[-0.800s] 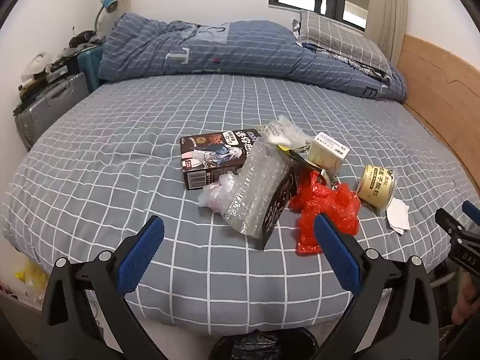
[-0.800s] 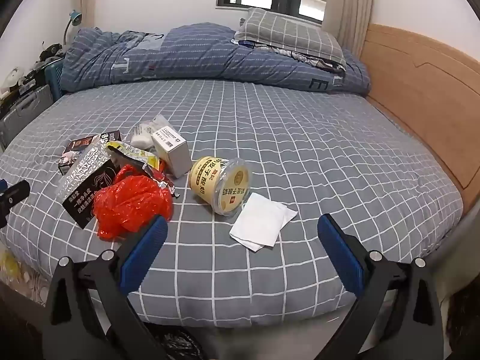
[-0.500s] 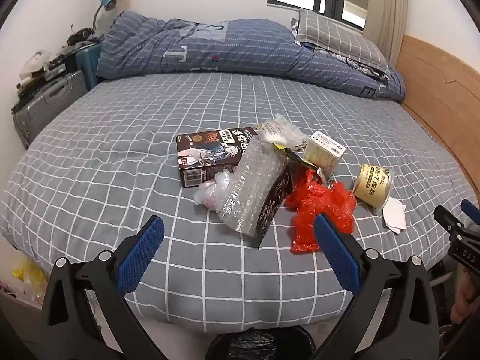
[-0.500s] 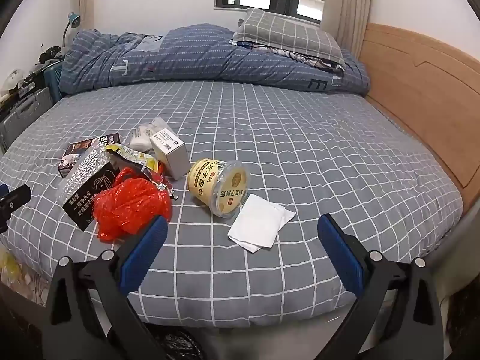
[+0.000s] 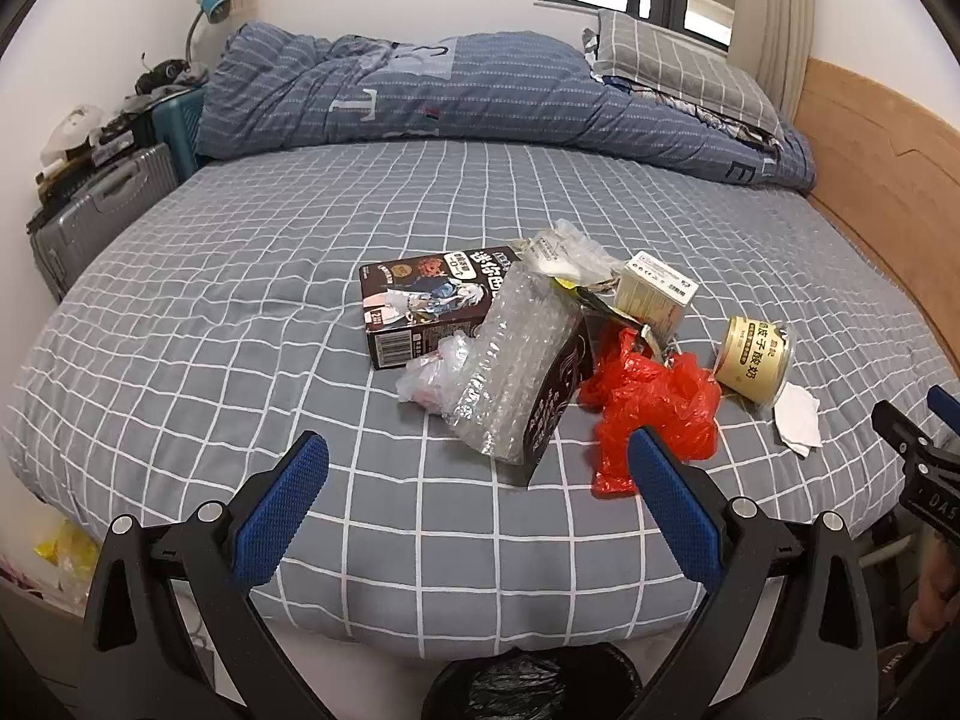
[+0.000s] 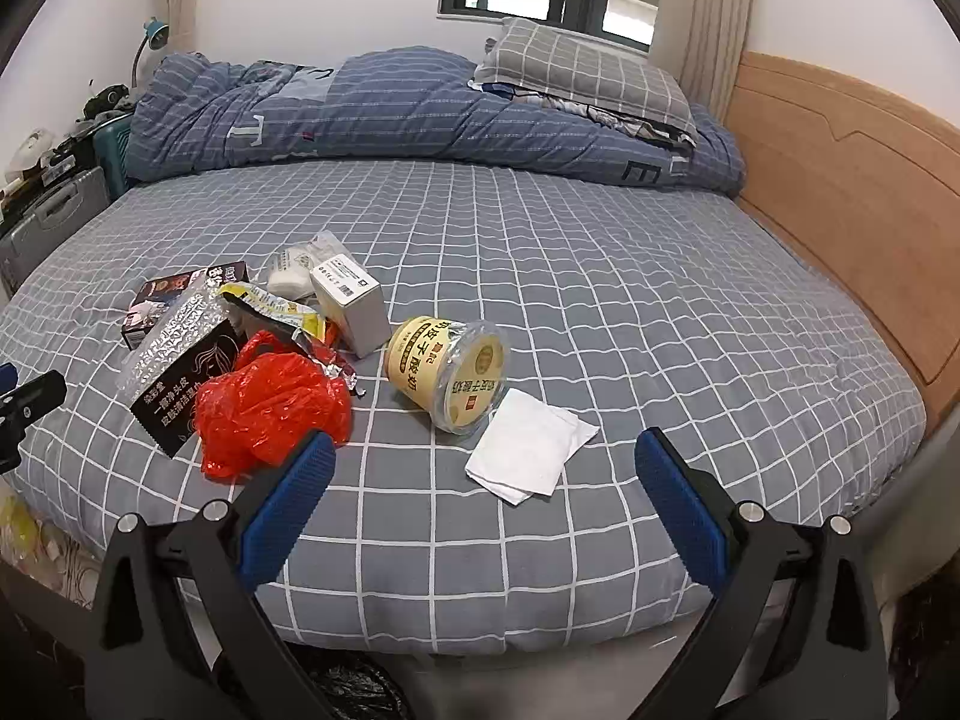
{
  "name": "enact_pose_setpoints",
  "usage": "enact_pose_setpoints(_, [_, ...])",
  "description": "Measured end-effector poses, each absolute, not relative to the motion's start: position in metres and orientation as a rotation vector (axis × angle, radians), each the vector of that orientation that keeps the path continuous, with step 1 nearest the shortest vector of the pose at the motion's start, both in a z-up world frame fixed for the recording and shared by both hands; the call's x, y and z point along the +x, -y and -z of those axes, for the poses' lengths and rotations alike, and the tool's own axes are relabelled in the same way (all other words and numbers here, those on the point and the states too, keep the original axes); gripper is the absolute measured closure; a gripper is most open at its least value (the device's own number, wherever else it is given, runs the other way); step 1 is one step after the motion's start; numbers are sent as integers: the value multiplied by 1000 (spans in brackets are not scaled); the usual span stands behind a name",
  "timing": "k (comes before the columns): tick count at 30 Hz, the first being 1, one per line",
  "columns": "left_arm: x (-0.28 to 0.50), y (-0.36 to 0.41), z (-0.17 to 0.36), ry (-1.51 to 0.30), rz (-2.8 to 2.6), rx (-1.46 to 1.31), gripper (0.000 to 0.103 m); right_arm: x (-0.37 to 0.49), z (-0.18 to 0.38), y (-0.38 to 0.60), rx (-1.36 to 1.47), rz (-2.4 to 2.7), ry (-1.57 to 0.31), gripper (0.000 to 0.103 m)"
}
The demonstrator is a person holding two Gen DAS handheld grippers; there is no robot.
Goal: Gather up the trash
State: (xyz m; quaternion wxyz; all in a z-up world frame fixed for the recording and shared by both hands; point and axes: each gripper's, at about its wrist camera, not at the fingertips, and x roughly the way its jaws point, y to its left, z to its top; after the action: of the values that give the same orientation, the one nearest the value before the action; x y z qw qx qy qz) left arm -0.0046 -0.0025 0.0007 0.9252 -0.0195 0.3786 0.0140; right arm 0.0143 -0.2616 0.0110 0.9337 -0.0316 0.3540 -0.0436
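A grey checked bed (image 5: 240,312) fills the room, a rumpled blue quilt (image 5: 480,96) along its far side. Below its near edge stands a black-lined bin (image 5: 528,687). The trash lies clustered on the sheet: glossy dark carton (image 5: 420,300), bubble wrap (image 5: 510,366), crinkled red bag (image 6: 270,408), round yoghurt tub (image 6: 447,375) on its side, flat white tissue (image 6: 528,450). Left gripper (image 5: 477,480) and right gripper (image 6: 486,474) both hover spread apart, holding nothing.

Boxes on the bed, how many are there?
3. The dark cartoon box lies left in the pile, the black box leans under bubble wrap, and the small white box stands behind the red bag. More may be hidden.
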Motion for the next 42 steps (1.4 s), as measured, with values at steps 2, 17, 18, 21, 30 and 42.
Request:
enact_pose_setpoints(2, [-5, 1, -1, -777, -28, -45, 6, 15, -10, 262, -59, 89, -728, 7])
enact_pose_setpoints(17, [-10, -3, -3, -768, -30, -40, 6, 11, -16, 257, -42, 68, -729, 7])
enact_pose_setpoints(18, [-10, -3, -3, -768, -30, -35, 6, 10, -16, 257, -41, 67, -729, 7])
enact_pose_setpoints(21, [-10, -2, -2, -772, -34, -28, 6, 10, -17, 254, -41, 65, -731, 7])
enact_pose_setpoints(30, [-11, 0, -1, -785, -30, -19, 6, 7, -20, 253, -34, 63, -727, 7])
enact_pose_setpoints(42, [-11, 1, -1, -797, -22, -11, 6, 7, -19, 251, -31, 60, -726, 7])
